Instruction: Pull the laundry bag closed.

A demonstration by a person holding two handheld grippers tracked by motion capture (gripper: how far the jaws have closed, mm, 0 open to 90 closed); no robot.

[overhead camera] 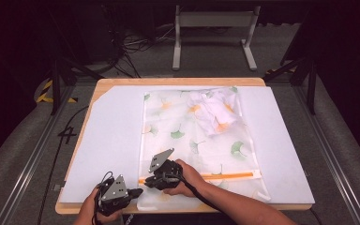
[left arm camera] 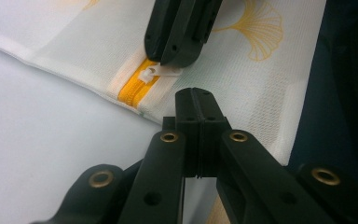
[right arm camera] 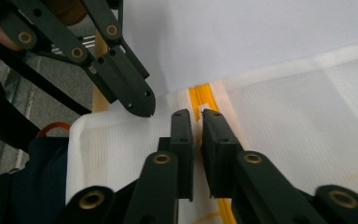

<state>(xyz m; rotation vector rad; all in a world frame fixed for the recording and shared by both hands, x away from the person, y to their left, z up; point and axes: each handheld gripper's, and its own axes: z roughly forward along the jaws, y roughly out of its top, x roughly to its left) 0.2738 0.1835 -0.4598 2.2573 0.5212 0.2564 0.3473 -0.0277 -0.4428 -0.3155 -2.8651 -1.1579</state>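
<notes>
High view: a mesh laundry bag (overhead camera: 192, 136) with ginkgo-leaf print is laid flat on a white mat (overhead camera: 108, 140) over a wooden table (overhead camera: 122, 81). White crumpled cloth (overhead camera: 214, 110) is seen inside the bag toward 1 o'clock. An orange zipper (overhead camera: 225, 176) runs along the near edge.

Left gripper (overhead camera: 133, 191) is held at 7 o'clock of the bag, just off its corner; in left gripper view (left arm camera: 199, 100) its jaws are pressed together with nothing between them.

Right gripper (overhead camera: 146, 180) is placed at the zipper's left end. In right gripper view (right arm camera: 196, 116) the jaws stand slightly apart over the white zipper pull (right arm camera: 199, 113); whether it is gripped cannot be told.
</notes>
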